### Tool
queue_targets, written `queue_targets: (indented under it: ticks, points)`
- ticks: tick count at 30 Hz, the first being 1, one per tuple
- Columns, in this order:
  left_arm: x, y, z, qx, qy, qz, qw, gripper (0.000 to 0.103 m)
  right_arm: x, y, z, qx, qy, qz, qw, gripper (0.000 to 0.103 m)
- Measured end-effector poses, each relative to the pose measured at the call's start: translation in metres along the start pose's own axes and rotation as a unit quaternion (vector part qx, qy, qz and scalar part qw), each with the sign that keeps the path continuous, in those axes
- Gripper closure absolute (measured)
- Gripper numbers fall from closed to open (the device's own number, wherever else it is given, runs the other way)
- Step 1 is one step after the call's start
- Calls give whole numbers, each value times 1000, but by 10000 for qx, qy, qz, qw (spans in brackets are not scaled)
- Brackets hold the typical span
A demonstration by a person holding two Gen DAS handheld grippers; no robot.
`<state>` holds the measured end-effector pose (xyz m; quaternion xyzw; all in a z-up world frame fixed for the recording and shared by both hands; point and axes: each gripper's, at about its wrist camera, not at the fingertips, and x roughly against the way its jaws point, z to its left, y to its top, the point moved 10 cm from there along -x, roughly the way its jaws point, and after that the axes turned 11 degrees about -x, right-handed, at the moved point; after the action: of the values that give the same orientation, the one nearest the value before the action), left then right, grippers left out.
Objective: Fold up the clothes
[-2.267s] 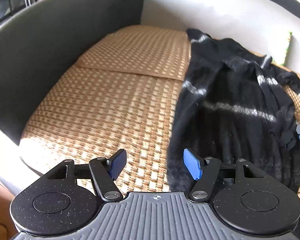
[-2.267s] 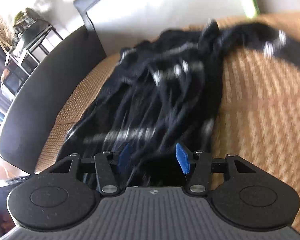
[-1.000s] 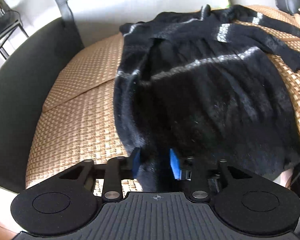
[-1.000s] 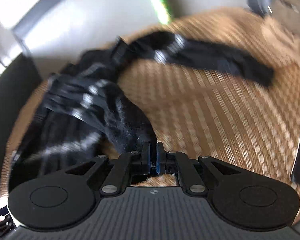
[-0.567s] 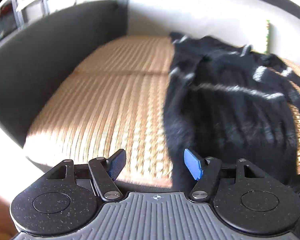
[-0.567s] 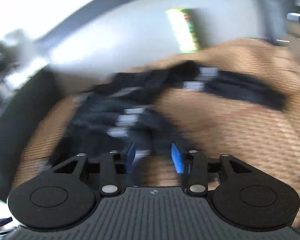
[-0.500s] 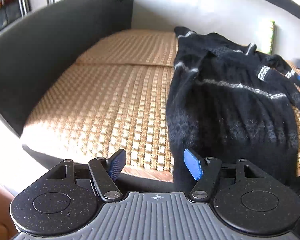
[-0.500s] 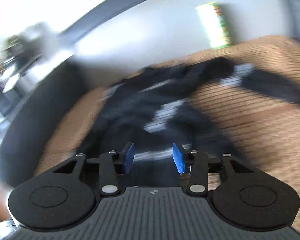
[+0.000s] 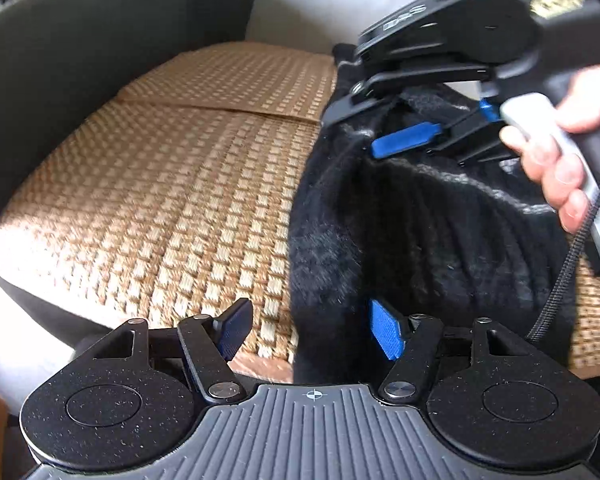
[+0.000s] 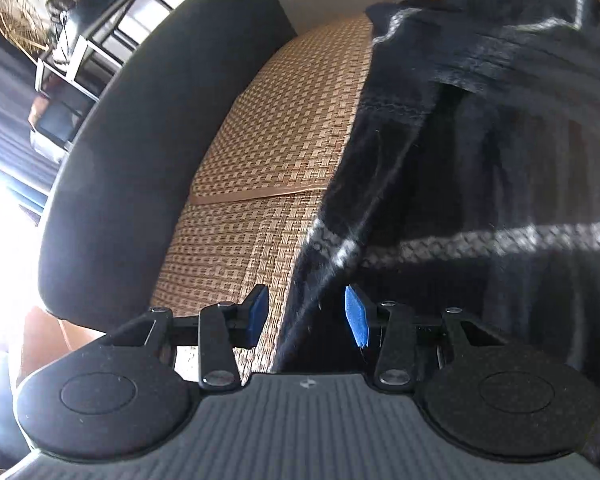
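A sofa seat [image 9: 172, 184] covered by a woven mat is seen; a black sweater [image 9: 440, 232] lies on it, away from the dark armrest [image 9: 80, 40].

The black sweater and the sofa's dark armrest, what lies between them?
Only bare woven mat lies between the black sweater and the dark armrest, shown in both wrist views.

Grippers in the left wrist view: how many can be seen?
2. The left gripper sits at the bottom edge, over the near hem of the black sweater. The right gripper reaches in from the upper right, held by a hand, above the sweater's far part.
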<state>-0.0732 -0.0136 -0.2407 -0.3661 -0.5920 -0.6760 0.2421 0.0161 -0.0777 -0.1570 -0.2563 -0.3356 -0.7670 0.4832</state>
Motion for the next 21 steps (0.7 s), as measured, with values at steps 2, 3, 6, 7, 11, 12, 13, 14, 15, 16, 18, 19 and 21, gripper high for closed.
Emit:
queue_targets:
  ticks: [2,3,6,7,11,12,13,14,15,16,18,19,21]
  points:
    - [-2,1,1,-171,333,120,9992,88,-6,-3,0,60,-45,165,9998,94]
    - [2,2,0,-204,403,85,9989,88,-3,-1,1,92,14,117,9999,101]
    - [16,6,-15,-629,521,-125,9966,89,22,11,1,193,283,-269,9991,102]
    - [20,7,-22,-813,537,-200,9950,88,30,13,-4,214,265,-340,9988,102]
    - [12,-4,-52,-1349,283,11,9905,64,32,10,-56,177,-370,-159,9990,101]
    - [7,-8,-56,-1421,249,126,9895,63,26,5,-68,53,-417,-21,9991,99]
    - [8,-10,-56,-1455,261,111,9890,63,20,0,-79,-103,-417,109,9990,98]
    - [10,-11,-55,-1438,172,110,9894,60,18,-2,-85,-185,-377,166,9990,98]
    - [12,-11,-54,-1415,78,110,9898,58,20,-3,-87,-216,-309,172,9991,99]
    - [15,-12,-52,-1343,-69,123,9908,54,21,-3,-89,-246,-242,178,9992,94]
    - [23,-13,-42,-1169,-303,110,9926,52,28,0,-91,-218,-161,140,9995,82]
    - [28,-9,-33,-1030,-324,43,9941,51,37,6,-89,-95,-186,61,9998,75]
    - [40,-2,-13,-749,-361,-95,9965,47,54,18,-86,150,-236,-97,9996,72]
